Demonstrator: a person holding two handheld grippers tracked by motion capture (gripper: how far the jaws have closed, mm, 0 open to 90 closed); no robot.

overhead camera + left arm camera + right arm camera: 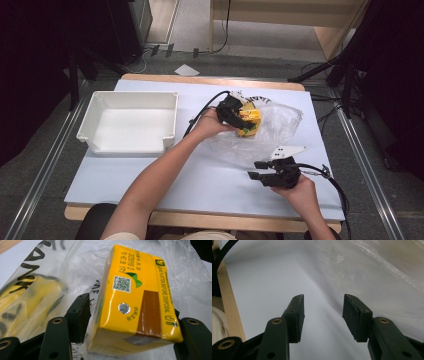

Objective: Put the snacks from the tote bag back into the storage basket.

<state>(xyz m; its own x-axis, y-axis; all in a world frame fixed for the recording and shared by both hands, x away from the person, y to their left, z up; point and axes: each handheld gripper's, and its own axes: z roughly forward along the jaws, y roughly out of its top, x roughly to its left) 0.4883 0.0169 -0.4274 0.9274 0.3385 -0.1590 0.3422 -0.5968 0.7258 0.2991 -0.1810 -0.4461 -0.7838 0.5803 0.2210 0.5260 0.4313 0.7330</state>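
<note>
Fingers of the left gripper (239,120) sit either side of a yellow carton (249,122) at the mouth of a clear plastic bag (270,131), toward the table's (150,175) far edge, right of centre; the right gripper (261,170) hovers spread and empty near the near-right corner. A white bin (128,121) stands well apart at the far-left corner, with nothing between it and the carton.

From the left gripper view, the carton (135,302) lies between the jaws, tilted, but a gap shows beside the left finger (78,315), so I cannot tell whether it is truly clamped. If lifted so, it may slip, or drag the bag's film (37,290), which lies against it and holds another yellow pack (27,300).

From the right gripper view, the fingers (295,317) stand wide apart over bare table (262,282), bag (387,285) just beside.
</note>
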